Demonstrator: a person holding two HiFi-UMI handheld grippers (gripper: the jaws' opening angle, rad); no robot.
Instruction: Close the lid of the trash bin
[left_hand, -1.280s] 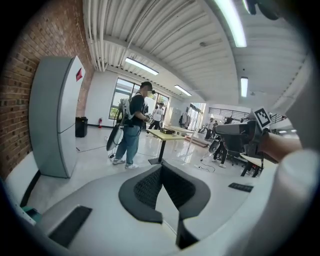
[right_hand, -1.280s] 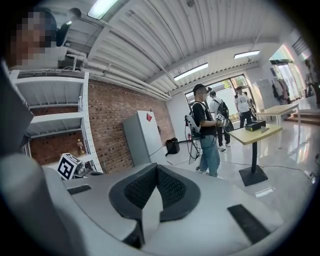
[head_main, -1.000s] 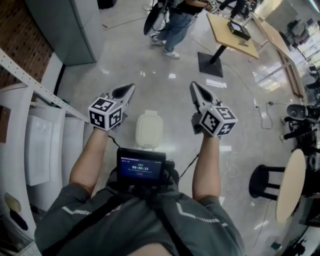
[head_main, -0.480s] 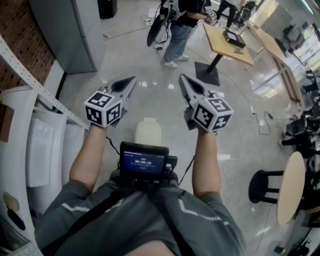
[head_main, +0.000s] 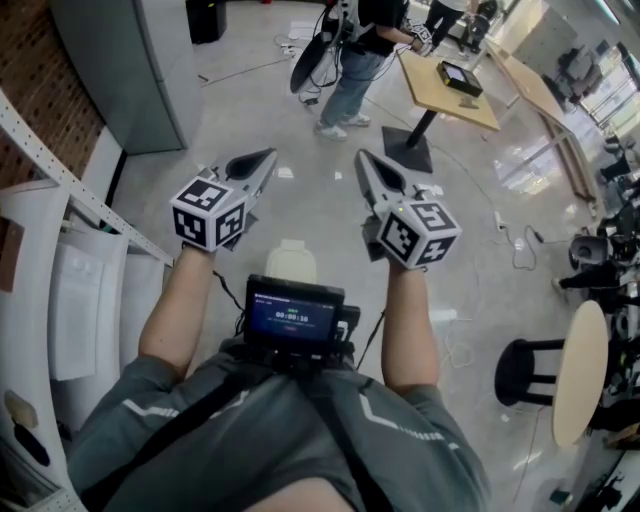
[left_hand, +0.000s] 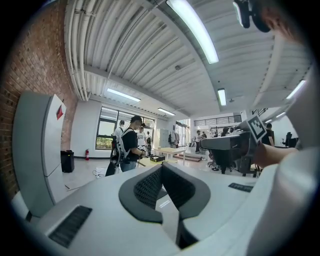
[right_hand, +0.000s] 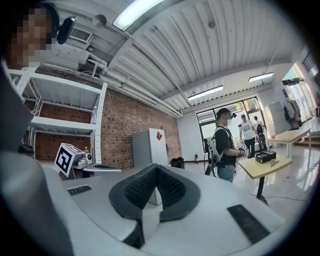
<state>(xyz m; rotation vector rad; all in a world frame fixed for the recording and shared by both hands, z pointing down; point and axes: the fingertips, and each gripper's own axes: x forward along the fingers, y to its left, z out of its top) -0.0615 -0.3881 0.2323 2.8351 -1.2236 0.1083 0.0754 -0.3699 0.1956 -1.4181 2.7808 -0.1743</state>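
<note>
At chest level, a small screen (head_main: 295, 318) is worn on a harness. Just beyond it, the left gripper (head_main: 262, 160) and the right gripper (head_main: 365, 160) are held side by side, apart from each other. Each has its jaws brought together on nothing, as is confirmed in both gripper views. On the floor (head_main: 310, 205) below and between them, the trash bin (head_main: 290, 265) is seen from above, its near edge hidden by the screen. Its cream lid (head_main: 292, 252) appears to lie flat; whether it is fully seated cannot be told. The lid is judged to be light, stiff, smooth plastic, best pressed on top near its free edge and not pinched. Farther off, a standing person (head_main: 350, 60) and a wooden table (head_main: 450, 90) are seen.
</note>
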